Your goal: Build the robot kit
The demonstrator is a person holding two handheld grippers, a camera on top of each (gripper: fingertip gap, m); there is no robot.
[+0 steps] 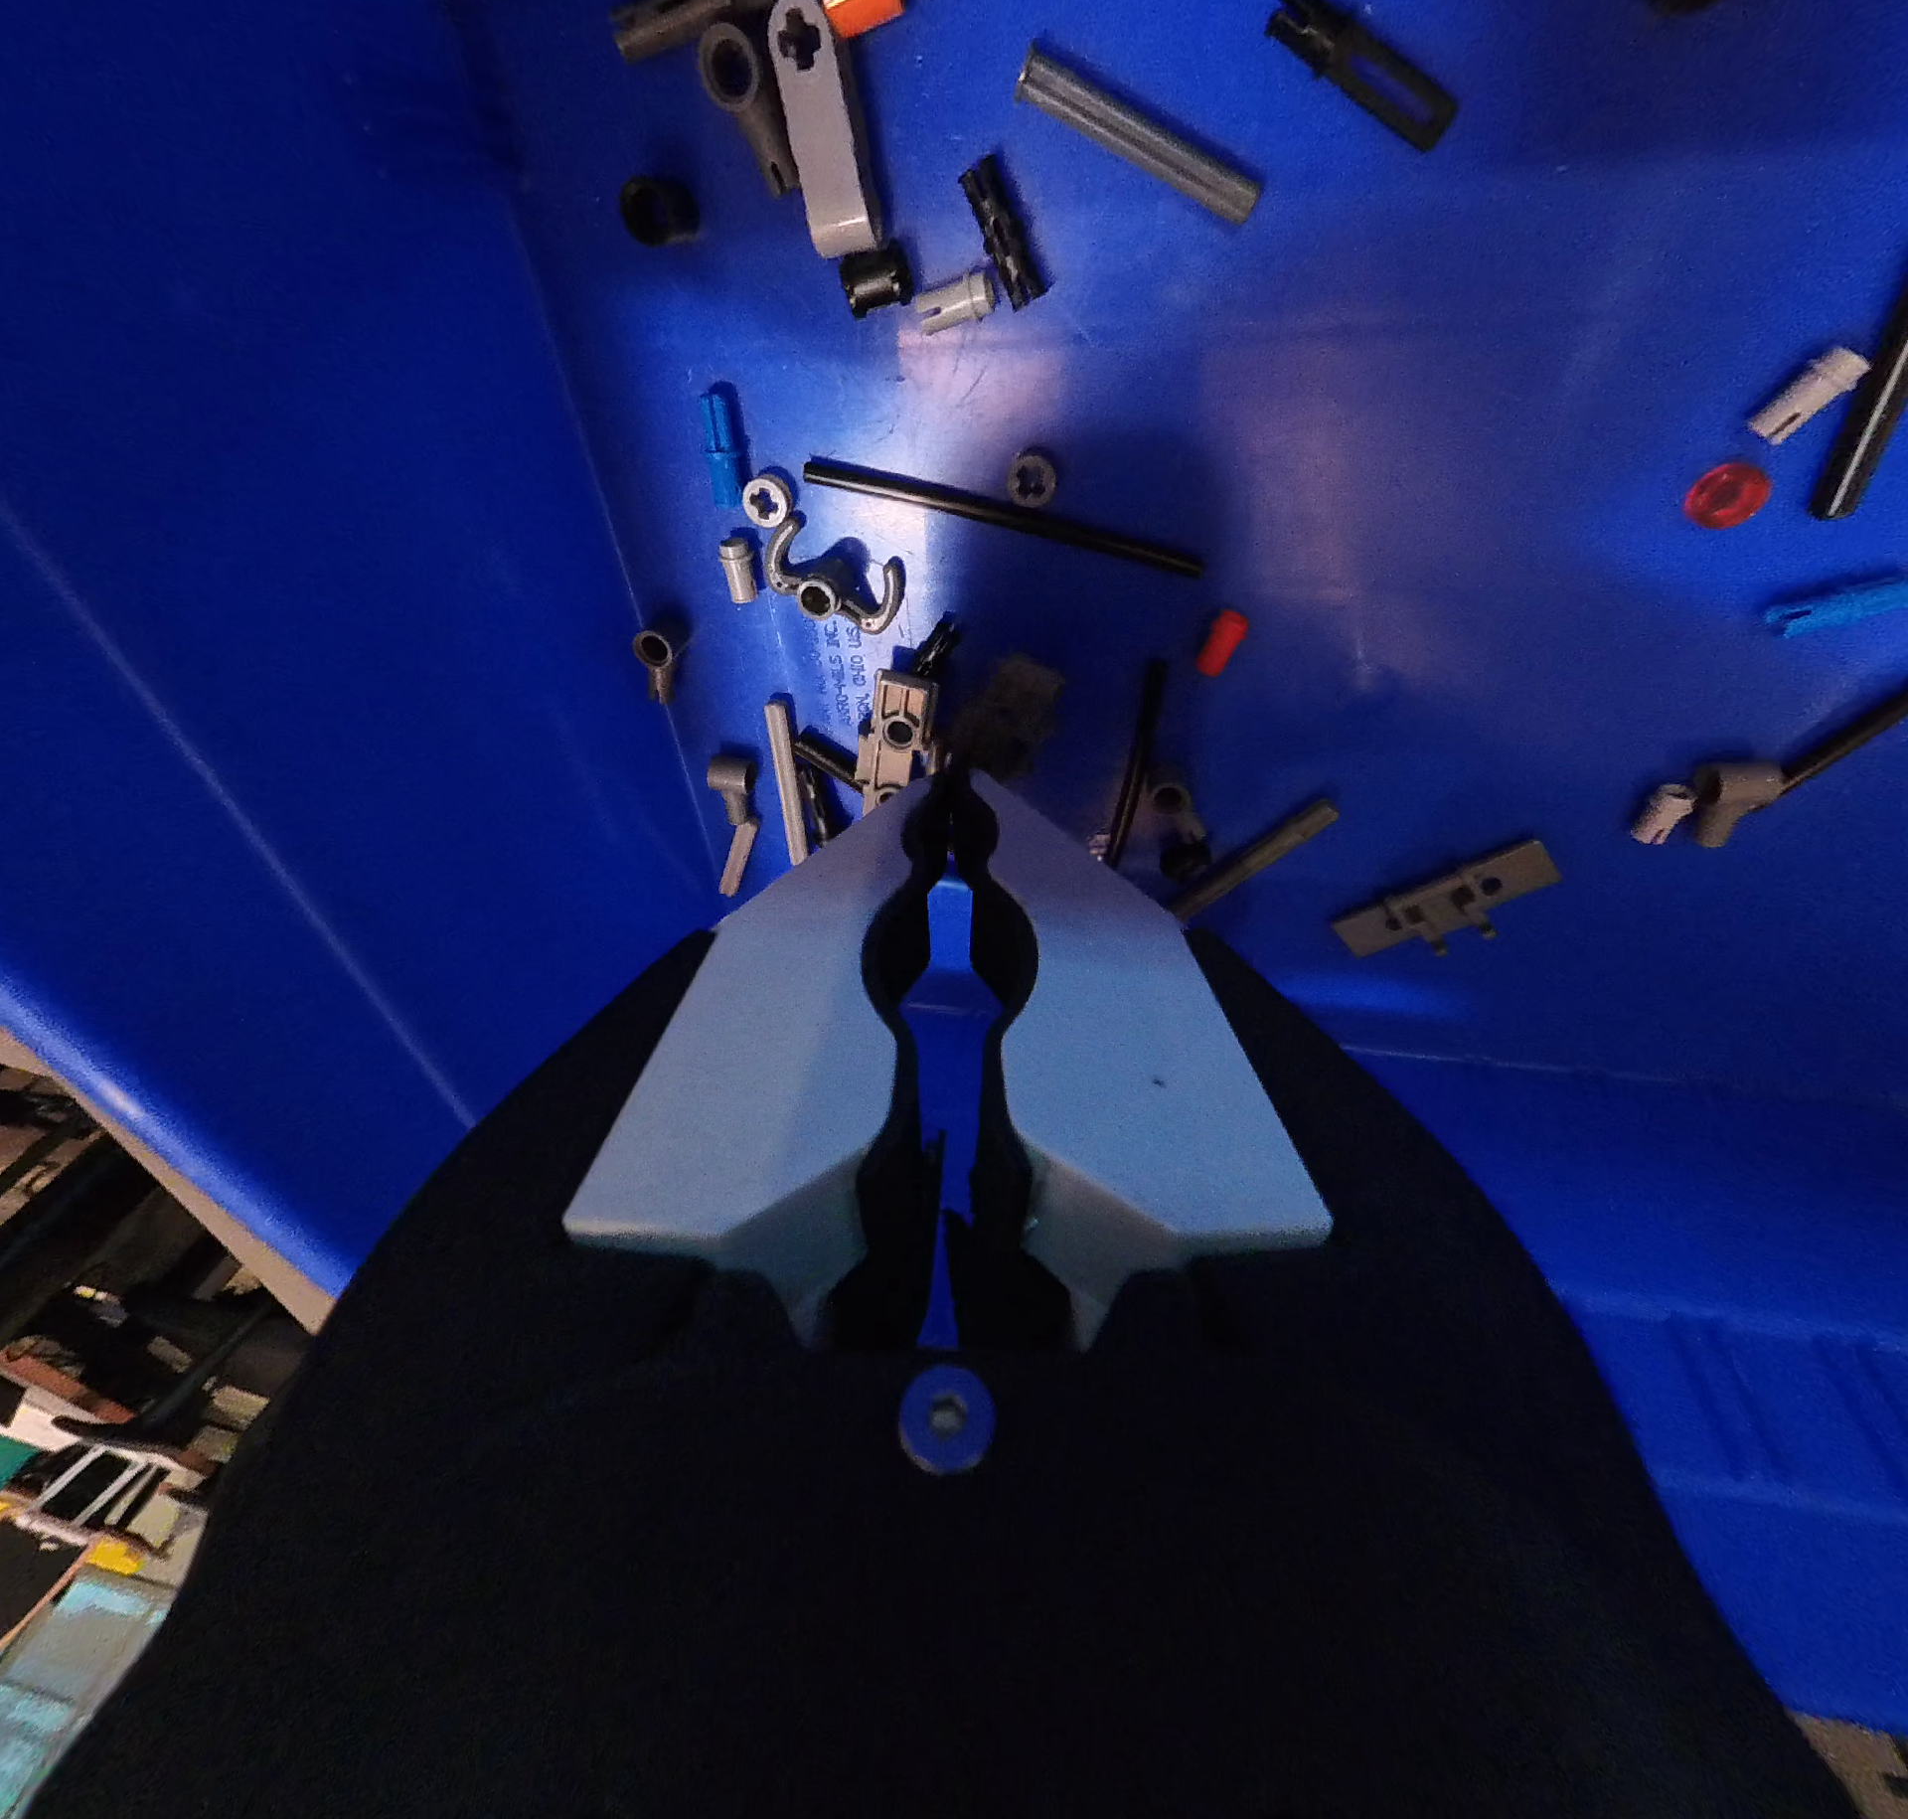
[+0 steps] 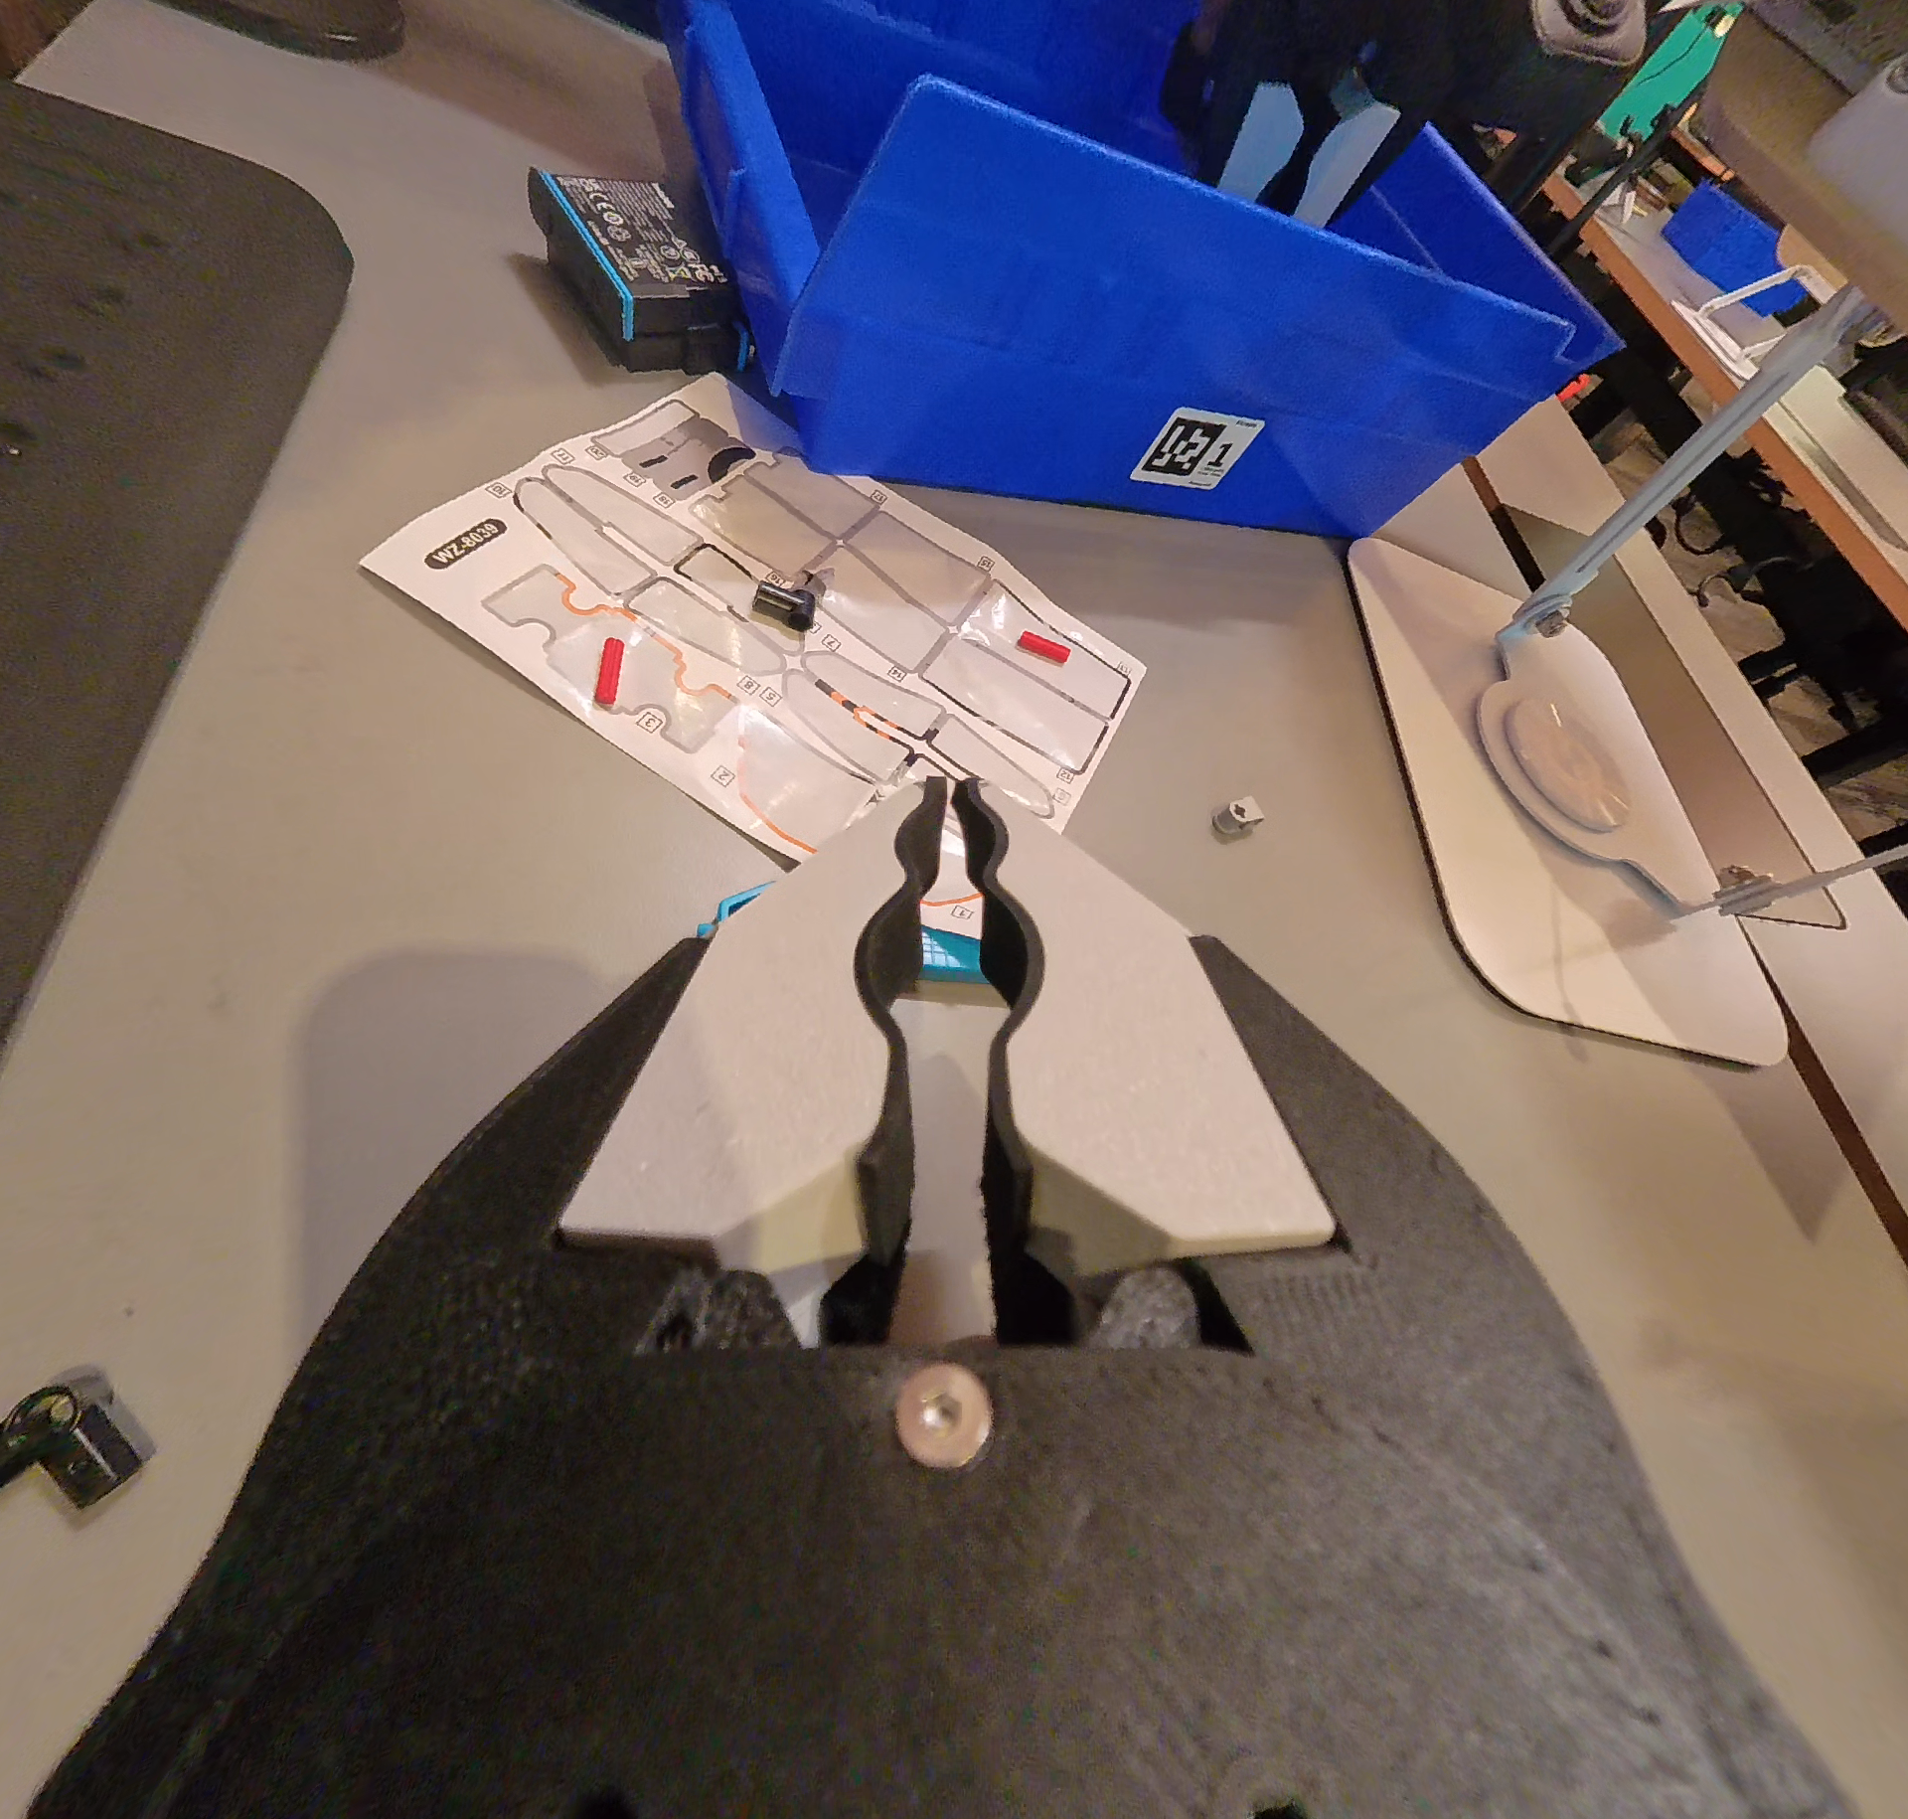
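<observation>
My left gripper (image 1: 948, 788) is down inside a blue bin (image 1: 1342, 375), and its tips are together. A blurred dark grey piece (image 1: 1017, 706) sits right at the tips, next to a light grey beam (image 1: 896, 737). Several small grey, black, red and blue building parts lie on the bin floor. My right gripper (image 2: 950, 788) is shut with nothing between its pads. It hovers over the near edge of a white sticker sheet (image 2: 619, 633) on the grey table. Two red pins (image 2: 611, 672) (image 2: 1040, 643) and a black part (image 2: 782, 600) lie on the sheet.
The blue bin (image 2: 1084, 324) stands behind the sheet with the other gripper (image 2: 1291, 65) reaching into it. A black battery pack (image 2: 640, 262) lies to the bin's left. A small grey part (image 2: 1237, 818) and a white board (image 2: 1569, 943) are on the right, and a dark mat (image 2: 124, 375) is on the left. My hands' fingertips stand some 35 cm from each other. To reach the black battery pack (image 2: 640, 262) in a straight line is about 20 cm for my right fingers, about 25 cm for my left.
</observation>
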